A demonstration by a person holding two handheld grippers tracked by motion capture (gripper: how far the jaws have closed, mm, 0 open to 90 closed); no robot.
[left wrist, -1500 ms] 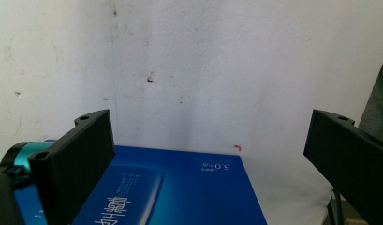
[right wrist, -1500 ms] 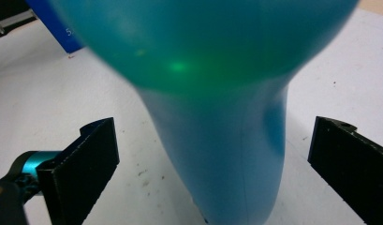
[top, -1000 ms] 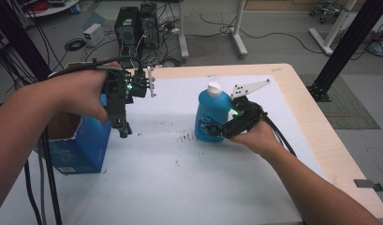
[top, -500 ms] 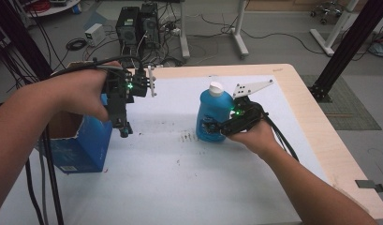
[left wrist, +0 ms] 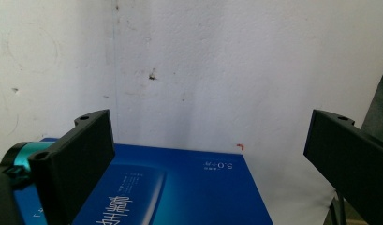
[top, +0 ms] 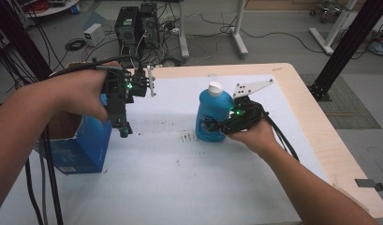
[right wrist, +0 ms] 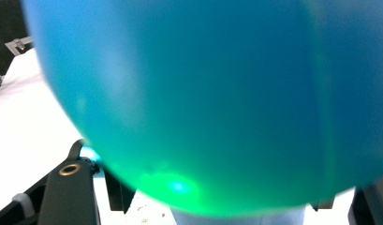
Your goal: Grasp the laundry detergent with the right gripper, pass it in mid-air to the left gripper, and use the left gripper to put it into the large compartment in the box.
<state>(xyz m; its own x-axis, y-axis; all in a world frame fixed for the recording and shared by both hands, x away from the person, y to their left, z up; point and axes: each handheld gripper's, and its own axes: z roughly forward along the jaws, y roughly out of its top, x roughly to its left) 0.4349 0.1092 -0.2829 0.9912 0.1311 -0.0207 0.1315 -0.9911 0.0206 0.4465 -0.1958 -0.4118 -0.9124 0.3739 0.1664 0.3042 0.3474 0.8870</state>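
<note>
Room betw box [top: 81,140] & bottle [top: 210,117]; table [top: 180,187] front free.

White sheet [top: 189,173] covers wooden table [top: 320,136]; dark smudges [top: 187,137] mid-sheet. Computer towers [top: 137,21], cables [top: 212,23] on floor behind.

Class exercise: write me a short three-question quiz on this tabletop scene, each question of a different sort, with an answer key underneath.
1. True or false: the left gripper holds the blue cardboard box.
2. Multiple choice: what does the right gripper grip? A) the blue plastic bottle with a white cap B) the blue cardboard box C) nothing
3. Fill in: the bottle stands ____ on the white table cover.

Key
1. False: in the left gripper view its fingers are spread wide above the box, with nothing between them.
2. A: the gripper closes round the bottle's lower body.
3. upright
</note>
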